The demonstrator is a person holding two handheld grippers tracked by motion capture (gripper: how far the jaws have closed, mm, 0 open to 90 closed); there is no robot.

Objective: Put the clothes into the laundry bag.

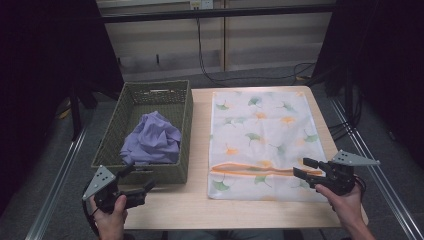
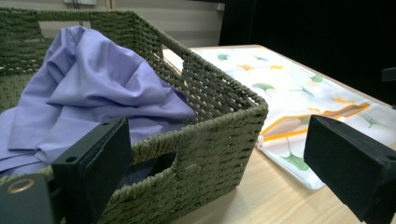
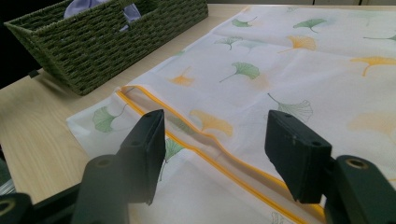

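A crumpled lilac cloth (image 1: pixel 152 139) (image 2: pixel 88 93) lies in a green woven basket (image 1: pixel 182 127) (image 2: pixel 219 135) (image 3: pixel 93 42) on the table's left side. A white mesh bag with a ginkgo-leaf print (image 1: pixel 260 135) (image 2: pixel 299 88) (image 3: pixel 289 70) lies flat to the right, its orange zipper (image 1: pixel 250 170) (image 3: pixel 205 149) near the front. My left gripper (image 1: pixel 136 181) (image 2: pixel 215 163) stands open at the basket's near corner, with nothing in it. My right gripper (image 1: pixel 301 167) (image 3: pixel 215 154) hovers open over the bag's zipper end, holding nothing.
The wooden table (image 1: pixel 170 205) has bare surface along its front edge, between the two hands. Beyond the far edge run dark cables (image 1: pixel 210 75) and a wall panel. Metal rails (image 1: pixel 55 185) flank the table on the floor.
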